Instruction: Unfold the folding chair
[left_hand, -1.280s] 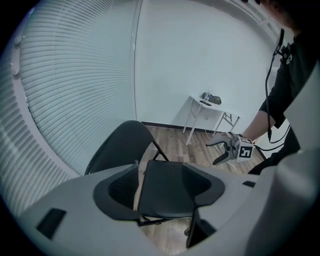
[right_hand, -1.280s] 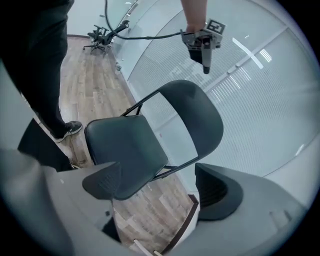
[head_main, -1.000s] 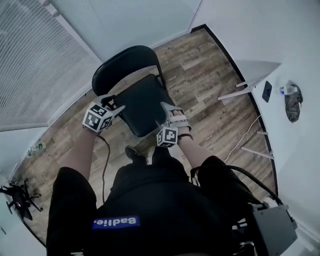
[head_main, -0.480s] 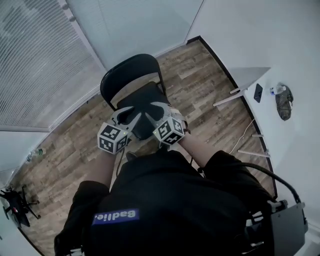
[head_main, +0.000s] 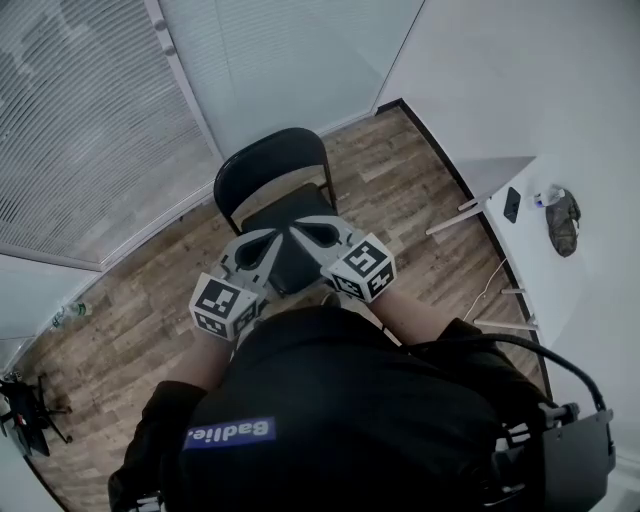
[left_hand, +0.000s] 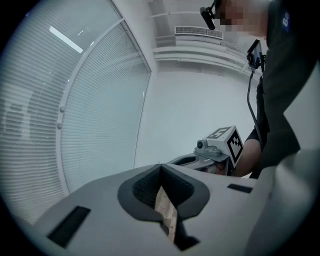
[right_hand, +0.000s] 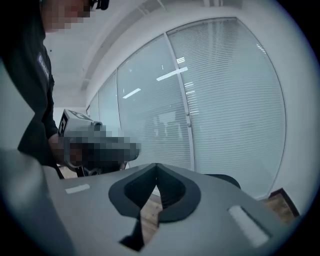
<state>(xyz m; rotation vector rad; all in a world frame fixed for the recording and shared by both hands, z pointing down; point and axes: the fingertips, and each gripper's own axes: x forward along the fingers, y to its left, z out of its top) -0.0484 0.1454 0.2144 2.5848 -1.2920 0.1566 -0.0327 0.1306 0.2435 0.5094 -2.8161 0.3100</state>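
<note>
A black folding chair (head_main: 272, 168) stands unfolded on the wood floor, seat (head_main: 300, 262) flat, backrest toward the window. Both grippers hang in the air above the seat, close to my chest and apart from the chair. My left gripper (head_main: 268, 240) has just been closing and is shut with nothing between its jaws; its tips meet in the left gripper view (left_hand: 160, 168). My right gripper (head_main: 302, 230) has likewise just closed empty (right_hand: 156, 168). The right gripper's marker cube (left_hand: 230, 142) shows in the left gripper view. The chair's backrest top (right_hand: 223, 179) peeks past the right jaw.
Window blinds (head_main: 90, 130) run along the left and far side. A white table (head_main: 495, 165) at the right carries a phone (head_main: 511, 203) and a dark bundle (head_main: 562, 222). A cable (head_main: 490, 285) lies on the floor; a black gadget (head_main: 25, 405) sits bottom left.
Both grippers lifted off the chair's seat edges and rose toward my chest, coming closer together. Their jaws went from wide open to shut. The chair stays unfolded.
</note>
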